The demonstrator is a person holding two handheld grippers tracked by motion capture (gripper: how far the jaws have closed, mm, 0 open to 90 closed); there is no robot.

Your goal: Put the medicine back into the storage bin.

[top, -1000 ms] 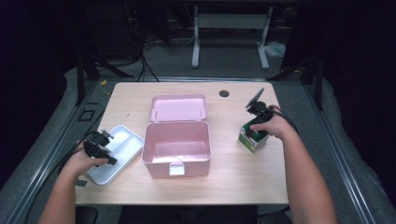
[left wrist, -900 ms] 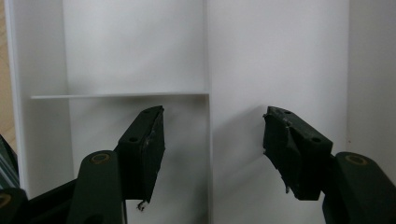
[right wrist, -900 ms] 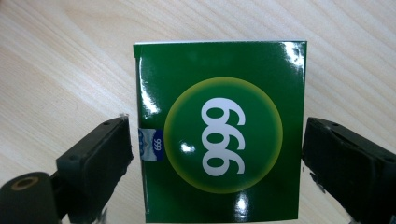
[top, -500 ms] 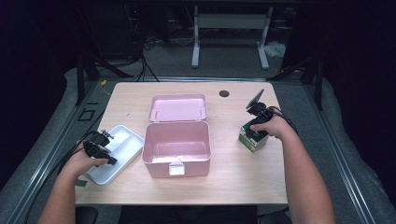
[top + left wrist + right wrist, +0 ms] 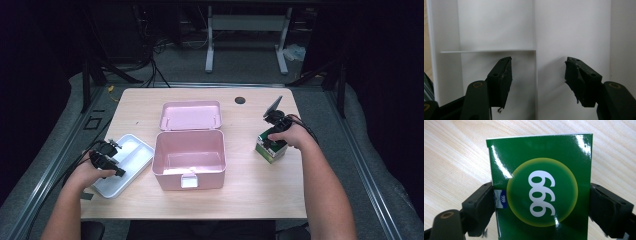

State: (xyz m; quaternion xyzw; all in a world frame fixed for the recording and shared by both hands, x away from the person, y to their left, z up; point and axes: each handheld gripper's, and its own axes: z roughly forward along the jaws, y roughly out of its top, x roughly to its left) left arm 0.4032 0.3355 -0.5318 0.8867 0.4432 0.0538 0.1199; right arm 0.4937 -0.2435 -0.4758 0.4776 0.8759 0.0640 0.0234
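Green carton (image 5: 540, 195) stands near the table's (image 5: 250, 200) right edge. My right gripper (image 5: 541, 210) pinches its two side faces. Likely light, glossy, crushable card: I'd grip low and gently. Left gripper (image 5: 536, 80) spread over the white tray (image 5: 131, 159).

We are in what looks like a lab or recording studio rather than a home. Our pale wooden tabletop (image 5: 250, 195) stands alone in a dark, black-walled room, flanked by metal rails (image 5: 50, 170) on grey floor padding. Behind it, loose cables (image 5: 155, 70) trail across the floor beside a white metal stand (image 5: 245, 22).
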